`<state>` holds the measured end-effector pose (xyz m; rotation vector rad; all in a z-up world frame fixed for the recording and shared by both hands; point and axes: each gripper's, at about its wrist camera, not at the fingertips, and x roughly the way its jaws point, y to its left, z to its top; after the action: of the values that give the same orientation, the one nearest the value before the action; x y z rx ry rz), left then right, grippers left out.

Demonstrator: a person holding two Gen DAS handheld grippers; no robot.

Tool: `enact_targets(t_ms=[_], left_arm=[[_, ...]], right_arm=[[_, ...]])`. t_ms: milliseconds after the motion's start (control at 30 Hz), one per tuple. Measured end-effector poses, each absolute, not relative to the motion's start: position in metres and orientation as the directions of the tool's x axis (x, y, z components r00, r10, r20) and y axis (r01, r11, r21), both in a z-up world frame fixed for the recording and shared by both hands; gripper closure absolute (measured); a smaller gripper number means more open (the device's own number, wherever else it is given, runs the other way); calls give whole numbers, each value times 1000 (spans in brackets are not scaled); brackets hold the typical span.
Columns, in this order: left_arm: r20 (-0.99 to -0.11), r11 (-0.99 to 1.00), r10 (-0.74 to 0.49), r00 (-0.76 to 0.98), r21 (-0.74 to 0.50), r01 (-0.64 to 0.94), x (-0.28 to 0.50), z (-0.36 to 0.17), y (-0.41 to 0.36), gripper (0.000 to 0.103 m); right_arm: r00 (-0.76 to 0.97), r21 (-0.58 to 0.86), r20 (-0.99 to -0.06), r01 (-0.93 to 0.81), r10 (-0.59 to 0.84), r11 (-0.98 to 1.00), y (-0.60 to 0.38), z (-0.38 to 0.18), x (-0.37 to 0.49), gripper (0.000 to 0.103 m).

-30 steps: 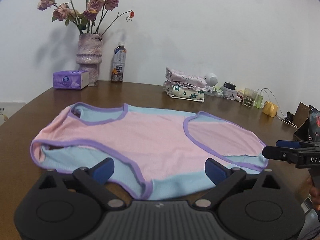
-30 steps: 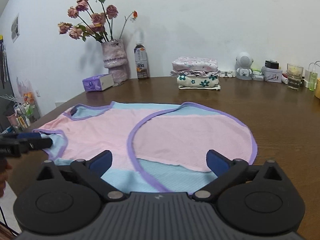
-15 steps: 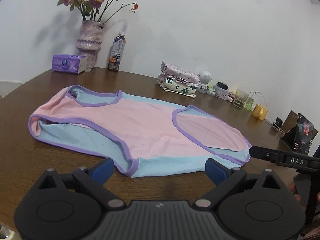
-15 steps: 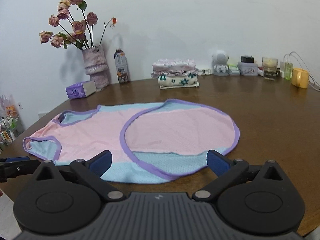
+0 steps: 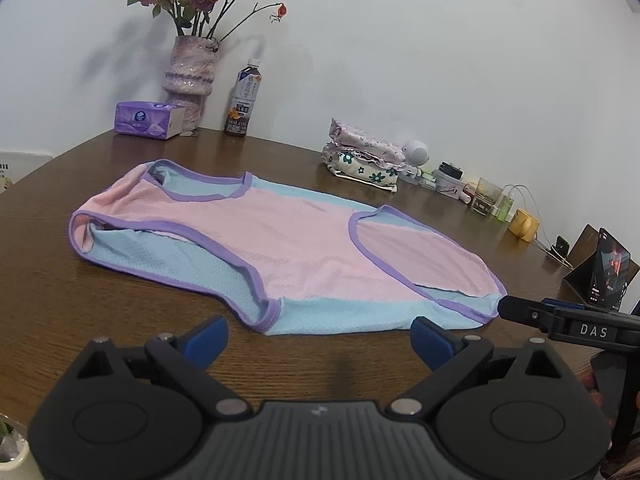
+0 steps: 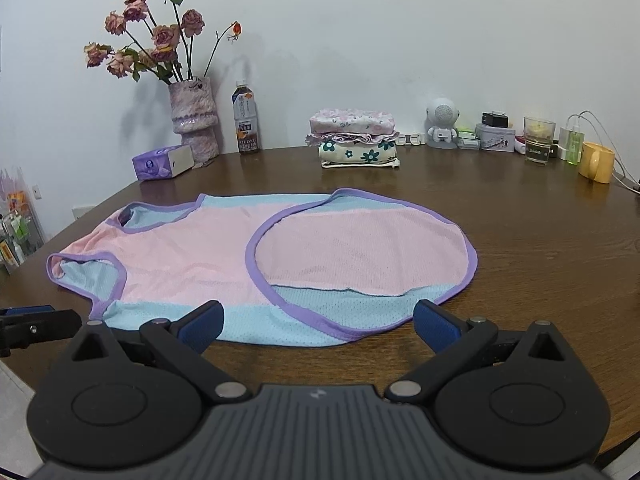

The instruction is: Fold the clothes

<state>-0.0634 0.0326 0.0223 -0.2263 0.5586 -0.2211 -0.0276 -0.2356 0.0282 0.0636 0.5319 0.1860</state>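
A: Where is the top (image 5: 288, 248)?
B: Flat on the table (image 5: 40, 300). Both grippers, left (image 5: 318, 338) and right (image 6: 316, 322), are wide open, holding nothing.
A: Heavy?
B: Looks light and floppy. Pinch its purple edge.

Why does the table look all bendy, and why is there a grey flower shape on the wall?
In both wrist views the fisheye lens curves the table edge and darkens the picture corners. In the right wrist view the flowers cast a soft grey shadow on the wall behind the vase. In the left wrist view the open left gripper, nearest the lens, looks huge.
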Motion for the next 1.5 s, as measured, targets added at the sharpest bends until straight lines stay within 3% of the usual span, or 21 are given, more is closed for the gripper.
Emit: enact_targets(t_ms=[367,800,1500], left_arm=[[-504,952,-287,814,-244,184,-64,18,27,5],[-518,954,-294,803,-208,215,-54,18,21,5],[-561,956,-294,774,-194,222,-43,8,16,5]], right_arm=[[826,153,-517,-169,225,974,-240,24,-26,0],[833,147,-461,-268,306,952,-242,20,-27,0],[794,190,-512,-266,326,945,-245,8,-13,0]])
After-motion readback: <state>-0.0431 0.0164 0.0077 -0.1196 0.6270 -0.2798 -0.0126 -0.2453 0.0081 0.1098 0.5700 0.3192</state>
